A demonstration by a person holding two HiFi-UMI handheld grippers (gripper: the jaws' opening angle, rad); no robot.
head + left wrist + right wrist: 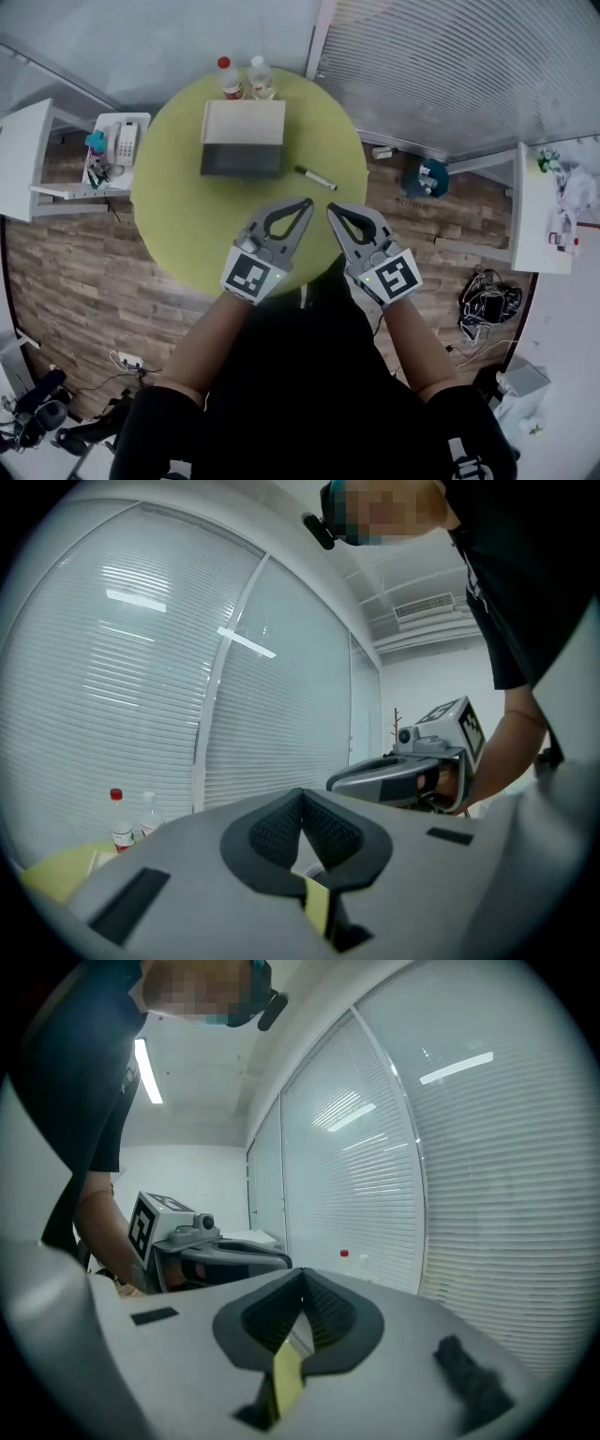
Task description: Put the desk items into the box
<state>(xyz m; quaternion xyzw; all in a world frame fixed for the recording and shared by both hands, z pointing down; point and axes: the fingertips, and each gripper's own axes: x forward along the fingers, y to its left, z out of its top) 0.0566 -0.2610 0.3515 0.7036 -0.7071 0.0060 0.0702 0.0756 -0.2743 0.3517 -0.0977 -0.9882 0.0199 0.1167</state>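
Now over green table, left tool, right tool, both closed and empty, box, marker beyond.

We get bright, even light; lamp reflections glare on the blinds beyond the left gripper; fisheye corners go black.

Green tabletop lies open before the box; two bottles stand behind.
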